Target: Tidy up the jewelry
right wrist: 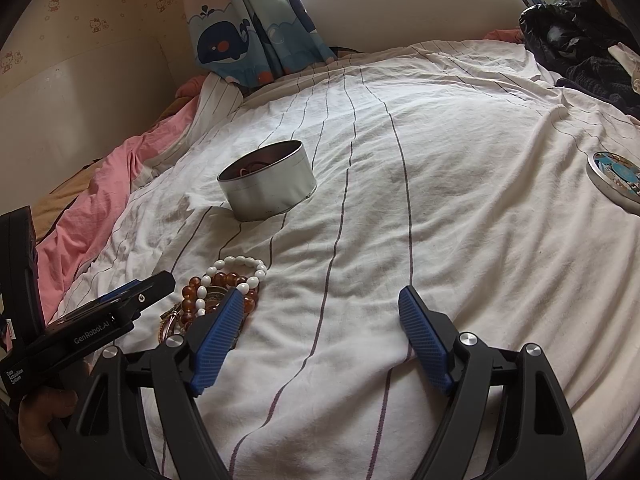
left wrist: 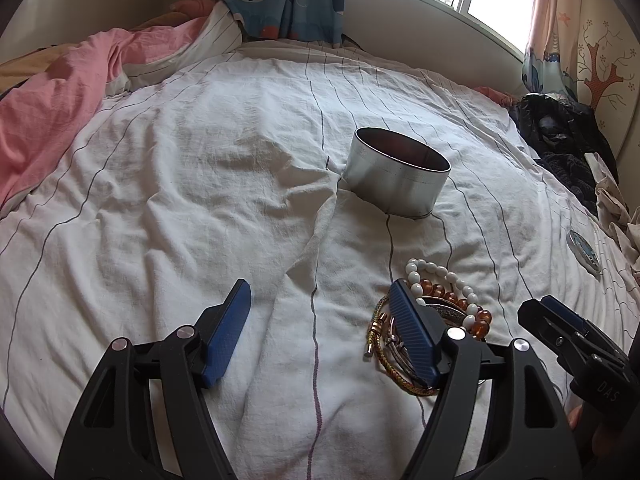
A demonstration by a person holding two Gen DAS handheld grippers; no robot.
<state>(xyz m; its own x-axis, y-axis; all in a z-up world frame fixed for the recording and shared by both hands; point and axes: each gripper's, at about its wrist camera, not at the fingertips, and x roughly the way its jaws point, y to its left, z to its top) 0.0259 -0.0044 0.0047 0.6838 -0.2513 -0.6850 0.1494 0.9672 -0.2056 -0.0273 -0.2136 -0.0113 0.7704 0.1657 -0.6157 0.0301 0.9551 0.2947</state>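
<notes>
Bracelets (left wrist: 444,312), heaped at lower right of the left view, awaiting transfer. Tin (left wrist: 396,172), lid off, is set mid-frame to receive them. Left gripper (left wrist: 324,332) and right gripper (right wrist: 322,336) are held spread wide, nothing grasped.

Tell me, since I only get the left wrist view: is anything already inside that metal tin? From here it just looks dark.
Observer: Yes. The right wrist view looks into the tin and shows something reddish-orange and loop-shaped at the bottom. I cannot tell what it is.
Operator: What carries the gripper I'm looking along?
Observer: A person's hand grips the handle of the left hand-held gripper.
Operator: Is the other gripper holding anything?
Observer: No. The right hand-held gripper stands open over the bare sheet. The bracelets lie just off its left side, outside the jaws.
</notes>
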